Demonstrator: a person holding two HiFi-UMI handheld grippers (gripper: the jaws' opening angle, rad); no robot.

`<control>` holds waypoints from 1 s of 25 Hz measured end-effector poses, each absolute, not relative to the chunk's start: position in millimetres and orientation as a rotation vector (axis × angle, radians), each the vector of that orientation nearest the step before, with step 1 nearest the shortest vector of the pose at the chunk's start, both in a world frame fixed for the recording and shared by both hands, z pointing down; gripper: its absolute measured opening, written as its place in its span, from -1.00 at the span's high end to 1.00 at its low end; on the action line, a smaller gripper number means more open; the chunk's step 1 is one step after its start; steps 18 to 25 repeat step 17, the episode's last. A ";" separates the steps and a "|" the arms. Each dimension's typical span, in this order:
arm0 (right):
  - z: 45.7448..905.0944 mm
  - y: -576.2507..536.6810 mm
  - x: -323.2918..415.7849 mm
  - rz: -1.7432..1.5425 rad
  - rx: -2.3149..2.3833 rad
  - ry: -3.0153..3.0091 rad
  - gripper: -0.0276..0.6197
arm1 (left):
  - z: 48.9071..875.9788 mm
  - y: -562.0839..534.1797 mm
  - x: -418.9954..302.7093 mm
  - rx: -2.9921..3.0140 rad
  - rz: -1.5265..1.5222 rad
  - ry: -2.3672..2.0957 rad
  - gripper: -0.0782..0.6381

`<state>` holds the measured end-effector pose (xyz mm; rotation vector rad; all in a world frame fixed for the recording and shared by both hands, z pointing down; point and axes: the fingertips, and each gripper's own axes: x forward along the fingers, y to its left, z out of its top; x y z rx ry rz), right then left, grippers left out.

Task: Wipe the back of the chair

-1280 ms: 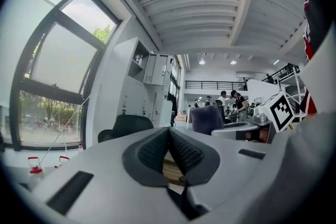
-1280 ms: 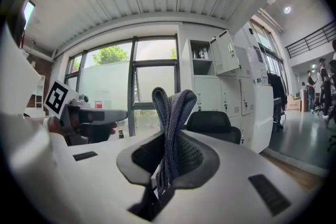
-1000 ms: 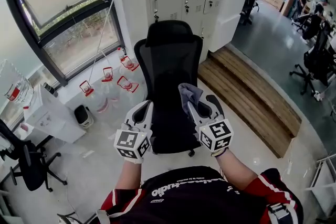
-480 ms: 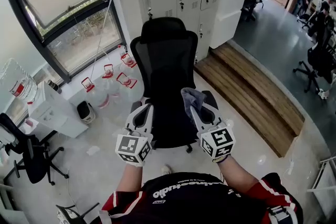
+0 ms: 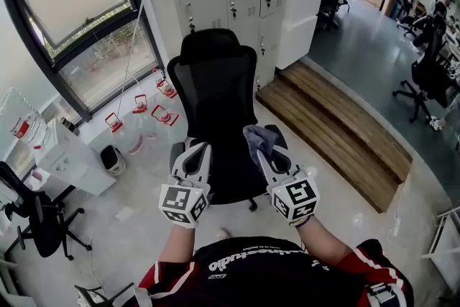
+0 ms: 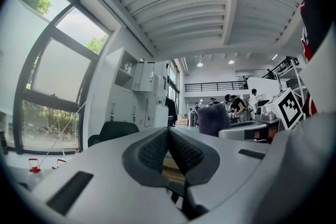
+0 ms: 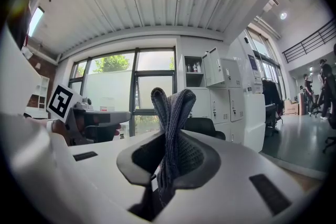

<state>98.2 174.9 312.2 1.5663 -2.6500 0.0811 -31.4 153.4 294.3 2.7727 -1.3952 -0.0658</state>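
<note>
Grey cloth point(image 5: 259, 136) is pinched in our right claw point(image 5: 269, 152), left claw point(image 5: 192, 152) squeezed together, both mid-frame before the black chair point(image 5: 215, 75).

- The left gripper point(image 5: 195, 149) and the right gripper point(image 5: 272, 153) are held out in front of the body, side by side and near each other, pointing away from the person.
- The left gripper's fingers point(image 6: 152, 152) meet at the tips, with nothing between them.
- The right gripper's fingers point(image 7: 197, 157) are clamped on a grey cloth point(image 7: 170, 107) that sticks up past their tips.
- Both bare forearms point(image 5: 176, 244) reach forward, and the marker cubes point(image 5: 180, 201) face the person.
</note>
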 end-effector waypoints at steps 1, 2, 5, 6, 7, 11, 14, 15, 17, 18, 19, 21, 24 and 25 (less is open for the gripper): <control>311.8 176.6 99.1 0.082 1.568 -2.653 0.73 | 293.6 155.4 -29.8 2.777 -0.066 -1.393 0.72; 311.6 178.1 99.5 0.079 1.568 -2.655 0.73 | 293.2 157.2 -28.9 2.780 -0.067 -1.392 0.72; 312.6 182.0 98.7 0.076 1.556 -2.666 0.73 | 293.6 161.9 -28.8 2.779 -0.070 -1.401 0.72; 312.8 183.1 98.4 0.078 1.551 -2.669 0.73 | 293.5 163.0 -29.1 2.775 -0.072 -1.405 0.72; 312.7 183.9 97.7 0.079 1.546 -2.672 0.73 | 292.9 163.9 -29.4 2.772 -0.075 -1.408 0.72; 313.0 187.5 90.7 0.080 1.523 -2.685 0.73 | 290.9 167.9 -33.6 2.764 -0.089 -1.416 0.72; 313.5 190.5 86.9 0.082 1.514 -2.690 0.73 | 290.8 171.2 -36.1 2.764 -0.093 -1.419 0.72; 313.7 191.1 86.1 0.082 1.511 -2.691 0.73 | 291.0 171.9 -36.6 2.763 -0.093 -1.419 0.72; 313.9 191.9 85.0 0.084 1.506 -2.693 0.73 | 291.4 173.0 -37.4 2.762 -0.093 -1.420 0.72; 313.9 191.9 85.0 0.084 1.506 -2.693 0.73 | 291.4 173.0 -37.4 2.762 -0.093 -1.420 0.72; 313.9 191.9 85.0 0.084 1.506 -2.693 0.73 | 291.4 173.0 -37.4 2.762 -0.093 -1.420 0.72; 313.9 191.9 85.0 0.084 1.506 -2.693 0.73 | 291.4 173.0 -37.4 2.762 -0.093 -1.420 0.72; 313.9 191.9 85.0 0.084 1.506 -2.693 0.73 | 291.4 173.0 -37.4 2.762 -0.093 -1.420 0.72; 313.9 191.9 85.0 0.084 1.506 -2.693 0.73 | 291.4 173.0 -37.4 2.762 -0.093 -1.420 0.72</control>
